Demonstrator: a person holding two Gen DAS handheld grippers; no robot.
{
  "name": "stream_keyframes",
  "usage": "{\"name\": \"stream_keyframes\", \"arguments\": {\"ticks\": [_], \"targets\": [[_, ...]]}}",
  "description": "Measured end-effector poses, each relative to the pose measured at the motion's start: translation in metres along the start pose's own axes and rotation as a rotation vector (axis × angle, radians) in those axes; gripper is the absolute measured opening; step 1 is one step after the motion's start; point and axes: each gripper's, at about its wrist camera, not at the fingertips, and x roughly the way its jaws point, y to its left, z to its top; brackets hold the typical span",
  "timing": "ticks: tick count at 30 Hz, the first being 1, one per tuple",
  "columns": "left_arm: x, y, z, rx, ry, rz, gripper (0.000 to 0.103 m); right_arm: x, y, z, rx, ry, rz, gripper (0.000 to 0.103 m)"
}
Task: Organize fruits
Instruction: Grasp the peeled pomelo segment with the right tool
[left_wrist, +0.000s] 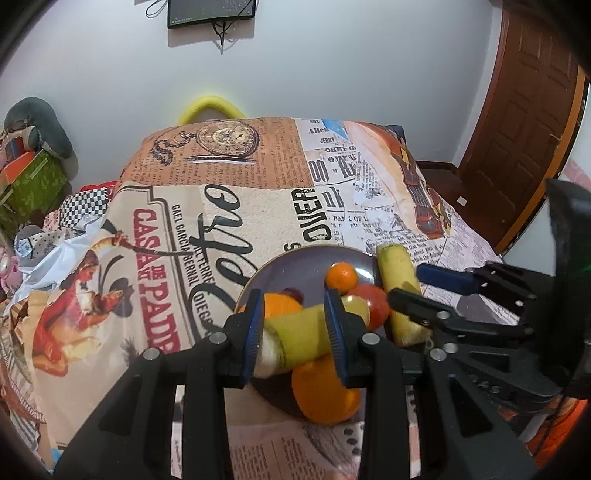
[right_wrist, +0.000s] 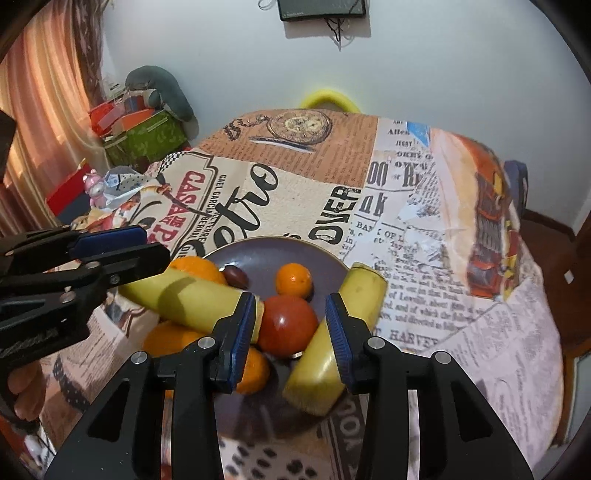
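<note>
A dark plate (left_wrist: 295, 266) (right_wrist: 258, 254) near the table's front holds several fruits: oranges (left_wrist: 341, 277) (right_wrist: 294, 279), a red tomato (right_wrist: 287, 325) (left_wrist: 373, 306), a dark plum (right_wrist: 236, 277) and two yellow banana pieces. My left gripper (left_wrist: 295, 332) is open, its fingers on either side of one banana piece (left_wrist: 295, 332) (right_wrist: 188, 299) lying across the plate. My right gripper (right_wrist: 291, 332) is open over the plate, with the tomato between its fingers. The second banana piece (right_wrist: 332, 339) (left_wrist: 400, 291) leans on the plate's right rim, against the right finger (right_wrist: 338, 332).
The table (left_wrist: 229, 206) has a printed newspaper-style cloth. A yellow chair back (left_wrist: 210, 107) stands behind it. Boxes and a grey plush (right_wrist: 155, 92) sit at the left. A wooden door (left_wrist: 524, 110) is at the right.
</note>
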Motion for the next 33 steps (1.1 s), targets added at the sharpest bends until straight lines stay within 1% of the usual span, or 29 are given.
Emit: {"name": "stream_keyframes", "arguments": {"ticks": [4, 10, 14, 17, 20, 22, 24, 26, 28, 29, 33], "targets": [[-0.021, 0.000, -0.011, -0.004, -0.001, -0.005, 0.033, -0.022, 0.011, -0.005, -0.033, -0.016, -0.005, 0.036], [-0.058, 0.000, -0.031, 0.008, -0.012, 0.014, 0.033, -0.051, 0.031, -0.021, -0.052, -0.017, 0.012, 0.037], [-0.079, 0.003, -0.049, 0.012, -0.012, 0.030, 0.033, -0.065, 0.046, -0.037, -0.079, -0.003, 0.017, 0.038], [-0.091, 0.006, -0.064, 0.005, 0.002, 0.033, 0.033, -0.072, 0.055, -0.053, -0.078, 0.012, 0.022, 0.044], [-0.102, 0.010, -0.082, -0.014, 0.018, 0.032, 0.034, -0.077, 0.065, -0.070, -0.080, 0.029, 0.029, 0.044], [-0.107, 0.013, -0.094, -0.026, 0.036, 0.028, 0.035, -0.079, 0.070, -0.080, -0.076, 0.044, 0.044, 0.044], [-0.114, 0.015, -0.108, -0.029, 0.048, 0.044, 0.038, -0.082, 0.076, -0.090, -0.071, 0.055, 0.048, 0.044], [-0.121, 0.018, -0.119, -0.036, 0.049, 0.045, 0.040, -0.083, 0.082, -0.101, -0.069, 0.076, 0.061, 0.045], [-0.128, 0.022, -0.128, -0.049, 0.047, 0.040, 0.051, -0.082, 0.088, -0.110, -0.070, 0.097, 0.072, 0.048], [-0.130, 0.024, -0.133, -0.052, 0.045, 0.043, 0.053, -0.081, 0.090, -0.115, -0.070, 0.109, 0.077, 0.049], [-0.132, 0.028, -0.147, -0.061, 0.062, 0.048, 0.054, -0.071, 0.099, -0.130, -0.063, 0.166, 0.109, 0.050]]}}
